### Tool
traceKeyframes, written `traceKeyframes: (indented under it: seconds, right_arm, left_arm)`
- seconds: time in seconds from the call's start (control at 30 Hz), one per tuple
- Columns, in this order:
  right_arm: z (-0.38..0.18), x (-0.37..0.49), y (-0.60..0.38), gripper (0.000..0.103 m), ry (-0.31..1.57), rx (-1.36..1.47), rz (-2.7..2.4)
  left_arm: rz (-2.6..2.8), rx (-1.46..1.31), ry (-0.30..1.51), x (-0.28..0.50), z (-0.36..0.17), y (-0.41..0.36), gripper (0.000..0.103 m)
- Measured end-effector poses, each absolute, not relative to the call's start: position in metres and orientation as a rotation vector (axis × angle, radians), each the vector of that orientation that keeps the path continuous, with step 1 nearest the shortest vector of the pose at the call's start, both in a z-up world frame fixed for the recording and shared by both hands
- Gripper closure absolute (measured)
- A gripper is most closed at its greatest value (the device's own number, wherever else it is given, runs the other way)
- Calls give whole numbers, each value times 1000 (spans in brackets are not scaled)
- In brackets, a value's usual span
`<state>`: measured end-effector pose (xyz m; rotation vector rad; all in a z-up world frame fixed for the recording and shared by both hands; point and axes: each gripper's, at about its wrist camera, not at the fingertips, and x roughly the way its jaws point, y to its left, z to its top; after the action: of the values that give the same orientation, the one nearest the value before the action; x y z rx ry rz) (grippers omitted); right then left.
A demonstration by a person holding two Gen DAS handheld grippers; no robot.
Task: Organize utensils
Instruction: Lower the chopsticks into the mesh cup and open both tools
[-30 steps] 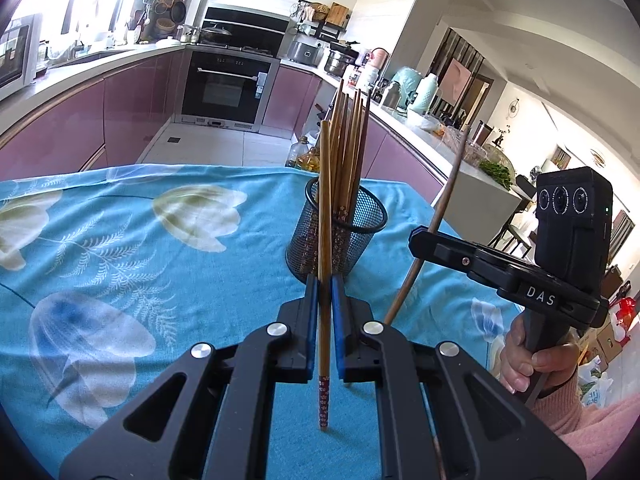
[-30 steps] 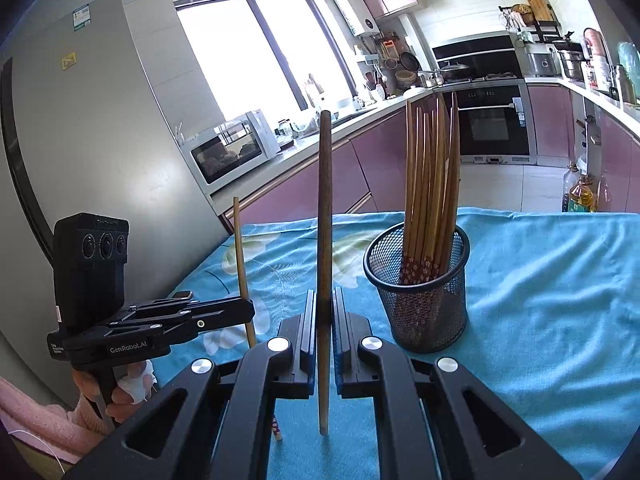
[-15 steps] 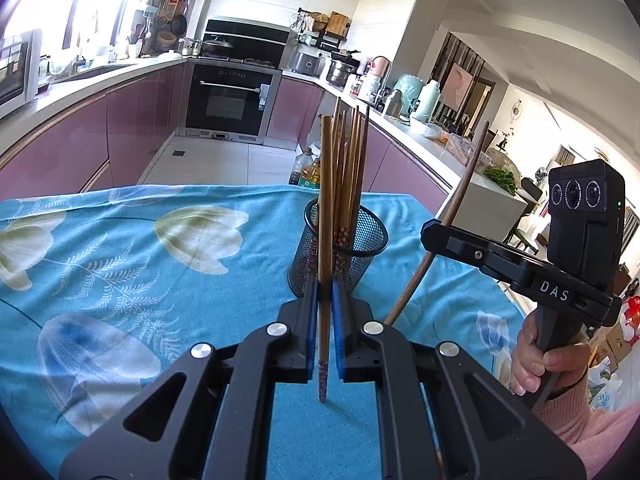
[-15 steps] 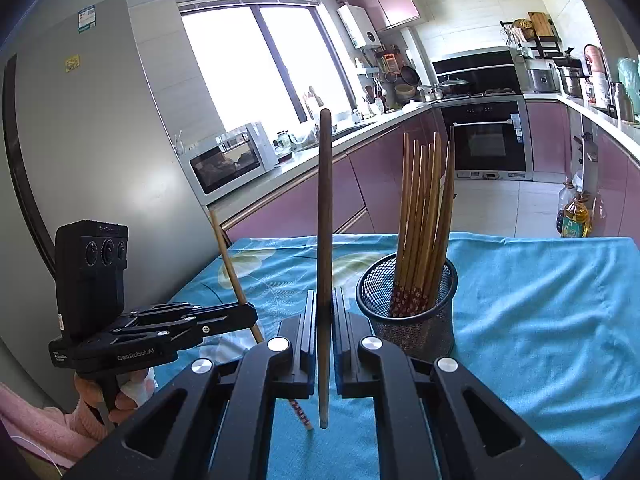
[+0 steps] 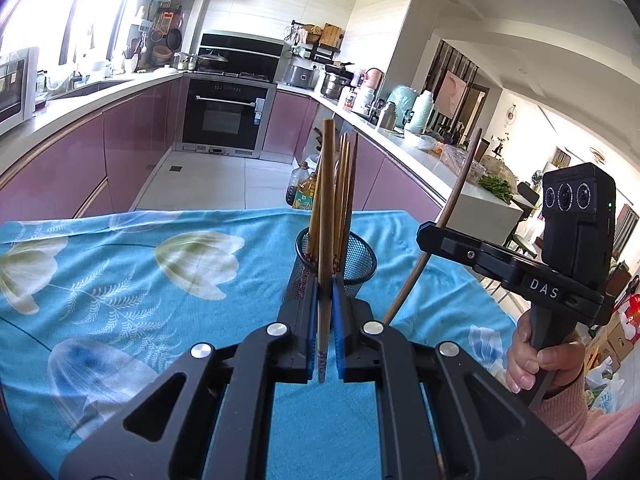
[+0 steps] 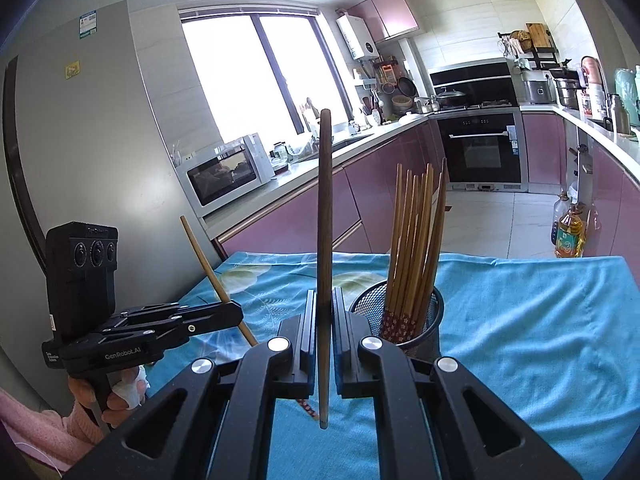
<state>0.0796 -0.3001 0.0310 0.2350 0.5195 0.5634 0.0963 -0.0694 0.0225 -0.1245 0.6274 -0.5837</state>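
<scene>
Bamboo, pale and round, is what my left tool (image 5: 325, 320) is clamped on: one light chopstick (image 5: 327, 216) held upright between the blue-edged pads, its thin plain end up and its lower end, printed with a small red floral pattern, poking out just below the pads. My right tool (image 6: 325, 332) is closed on a dark chopstick (image 6: 324, 216), a smooth brown wooden stick with a rounded top, also upright, its narrow tip hanging below the pads and clear of the cloth.

Both sticks are held in the air above the desk (image 6: 520, 320), near the cup (image 6: 424, 320) and apart from it. In the right view the cup sits just right of my right tool; in the left view it stands right behind the light chopstick.

That cup is black wire mesh, round, with a solid rim, and you can see through its wall. It stands on the cloth and holds a bundle (image 6: 416, 240) of light bamboo chopsticks, thin ends up and fanned out slightly, their red patterned ends down inside the mesh.

Over the desk lies a turquoise cloth (image 5: 180, 280), soft and a little wrinkled, printed with large pale tulips and feathery leaves.

Each tool is matte black plastic with silver screw heads, gripped by a hand (image 5: 532, 364) in a pink knitted sleeve (image 5: 588, 432).
</scene>
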Motion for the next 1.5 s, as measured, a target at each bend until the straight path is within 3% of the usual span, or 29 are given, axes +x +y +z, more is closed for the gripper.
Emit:
traceKeyframes:
  seconds: [1.5]
  right_arm:
    - [76,104,-316,97,440,196,539]
  left_arm:
    - [-602,-71,495,117,99,-97,95]
